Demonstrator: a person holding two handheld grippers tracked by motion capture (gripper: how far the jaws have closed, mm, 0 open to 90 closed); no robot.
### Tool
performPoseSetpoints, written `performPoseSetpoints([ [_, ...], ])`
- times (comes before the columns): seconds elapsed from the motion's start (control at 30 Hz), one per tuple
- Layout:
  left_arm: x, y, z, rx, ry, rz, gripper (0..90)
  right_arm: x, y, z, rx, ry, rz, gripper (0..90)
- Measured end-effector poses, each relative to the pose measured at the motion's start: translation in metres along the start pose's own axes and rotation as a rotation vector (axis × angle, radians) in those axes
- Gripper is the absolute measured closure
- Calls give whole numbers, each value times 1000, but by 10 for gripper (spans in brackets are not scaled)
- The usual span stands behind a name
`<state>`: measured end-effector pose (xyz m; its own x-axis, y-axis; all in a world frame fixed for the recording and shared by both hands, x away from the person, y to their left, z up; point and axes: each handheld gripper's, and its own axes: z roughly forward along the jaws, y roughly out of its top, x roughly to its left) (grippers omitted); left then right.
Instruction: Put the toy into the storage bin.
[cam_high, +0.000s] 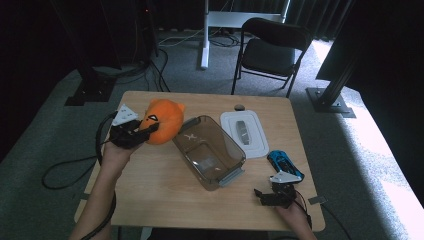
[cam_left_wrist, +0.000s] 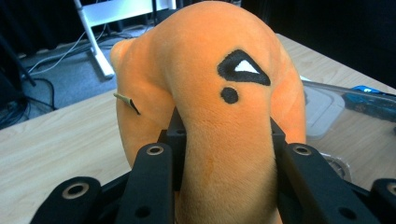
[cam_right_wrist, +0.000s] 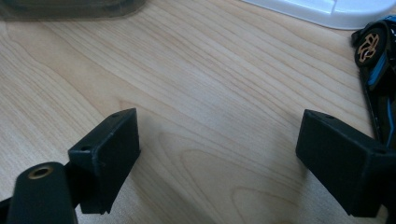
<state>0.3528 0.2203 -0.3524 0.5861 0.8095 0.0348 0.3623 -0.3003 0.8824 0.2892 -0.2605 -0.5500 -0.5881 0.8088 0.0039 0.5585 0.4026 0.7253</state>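
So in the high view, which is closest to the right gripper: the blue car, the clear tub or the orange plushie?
From the right gripper:
1. Blue toy car, just above it near the table's right edge.
2. Clear tub, mid-table.
3. Orange plushie, far left, clamped in the left gripper.

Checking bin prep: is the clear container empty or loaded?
Empty. The clear container shows a bare bottom in the high view; its white lid lies beside it.

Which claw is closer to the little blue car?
The right claw. It sits open on the table just in front of the blue car. The left claw is far across the table, squeezing the orange plush toy.
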Motion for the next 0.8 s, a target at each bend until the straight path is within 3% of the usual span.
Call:
performPoseSetpoints([
  [0.43, -22, 16, 23, 3, -80, 41, 681, 0, 0, 0, 0, 0, -2, 127],
  [0.8, -34, 19, 38, 17, -124, 74, 681, 0, 0, 0, -1, 0, 0, 127],
])
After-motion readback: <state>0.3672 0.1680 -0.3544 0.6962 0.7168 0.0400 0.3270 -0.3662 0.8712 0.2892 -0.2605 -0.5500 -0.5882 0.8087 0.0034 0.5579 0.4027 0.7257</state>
